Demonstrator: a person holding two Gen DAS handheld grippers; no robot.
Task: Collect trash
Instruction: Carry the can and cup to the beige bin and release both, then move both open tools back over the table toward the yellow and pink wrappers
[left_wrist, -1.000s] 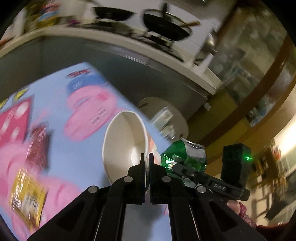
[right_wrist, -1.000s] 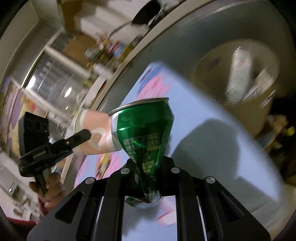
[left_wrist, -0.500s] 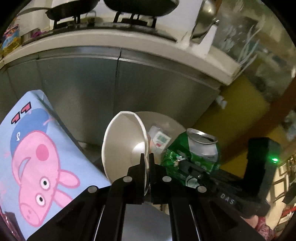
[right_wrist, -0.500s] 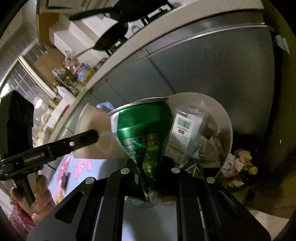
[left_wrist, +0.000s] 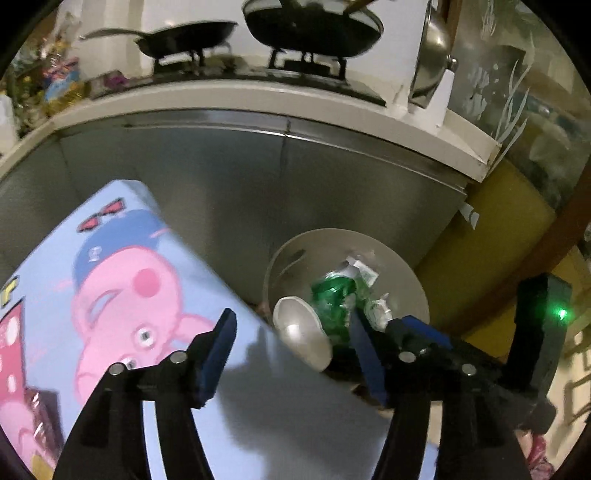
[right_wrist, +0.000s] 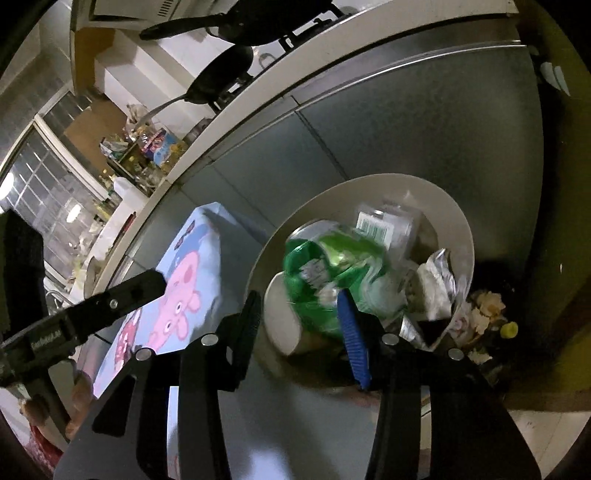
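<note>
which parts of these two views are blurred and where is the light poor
Left wrist view: the green can and paper cup in the bin are motion-smeared, and the dim frame curves the counter edge. Right wrist view: the can smears worst, the open right gripper stays sharp, and the floor right of the bin is nearly black.

From each wrist we look forward and down, close above the trash bin (left_wrist: 413, 280), centre-right in both frames (right_wrist: 463, 229); both views share it, the cartoon tablecloth (left_wrist: 122, 295) (right_wrist: 192, 280) and the stove counter (left_wrist: 258, 99) above.
</note>
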